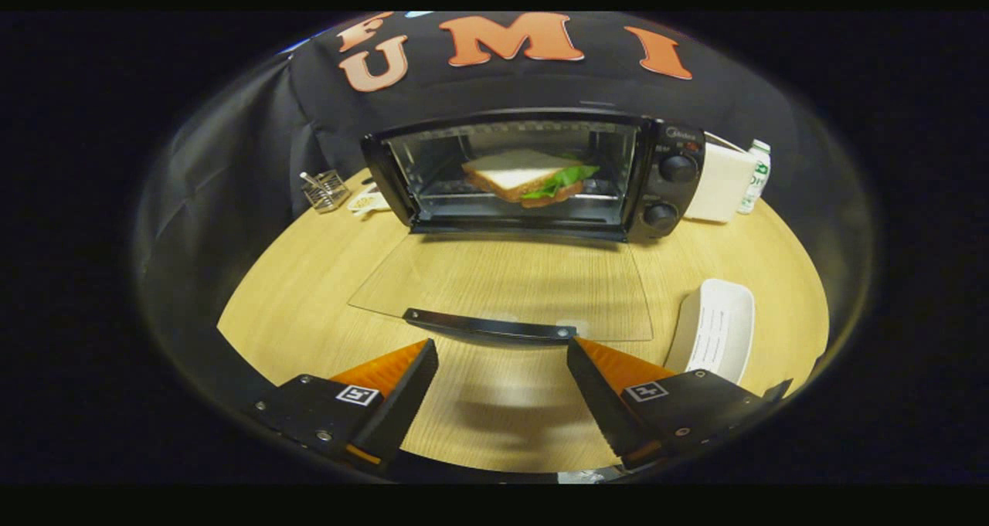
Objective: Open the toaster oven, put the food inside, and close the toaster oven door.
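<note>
A black toaster oven (pixel 664 178) stands at the far side of the round wooden table (pixel 309 294). Its glass door (pixel 510 283) hangs fully down, flat toward me, with the dark handle bar (pixel 488 326) at its near edge. Inside on the rack lies a sandwich (pixel 525 177) of white bread with green lettuce sticking out on the right. My gripper (pixel 502 354) is open, its two fingers spread wide just short of the handle, one near each end of the bar. Nothing is between the fingers.
A white tray (pixel 715 329) lies on the table to the right of the door. Beside the oven's right side stand a white box (pixel 722 182) and a small bottle (pixel 756 174). A wire basket (pixel 324 190) and a small dish (pixel 369 200) sit left of the oven.
</note>
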`<action>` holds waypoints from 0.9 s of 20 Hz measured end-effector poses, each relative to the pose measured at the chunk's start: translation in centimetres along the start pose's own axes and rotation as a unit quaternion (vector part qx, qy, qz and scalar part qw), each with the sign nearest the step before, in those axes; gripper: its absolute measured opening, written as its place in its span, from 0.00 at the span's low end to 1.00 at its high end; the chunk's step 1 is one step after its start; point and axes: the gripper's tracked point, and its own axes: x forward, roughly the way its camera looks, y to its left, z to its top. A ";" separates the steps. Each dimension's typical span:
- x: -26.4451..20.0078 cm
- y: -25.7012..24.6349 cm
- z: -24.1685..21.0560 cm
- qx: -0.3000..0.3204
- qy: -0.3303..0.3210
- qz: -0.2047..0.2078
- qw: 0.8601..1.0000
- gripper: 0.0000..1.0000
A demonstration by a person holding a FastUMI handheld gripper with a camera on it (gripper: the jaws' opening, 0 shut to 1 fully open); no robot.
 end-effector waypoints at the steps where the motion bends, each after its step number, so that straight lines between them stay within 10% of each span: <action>1: 0.6 -0.1 -0.8 0.006 0.015 -0.009 1.000 0.99; 12: 4.2 1.1 -0.5 0.025 0.059 -0.017 0.998 1.00; 18: 1.7 2.1 10.3 0.021 -0.056 0.004 0.998 0.99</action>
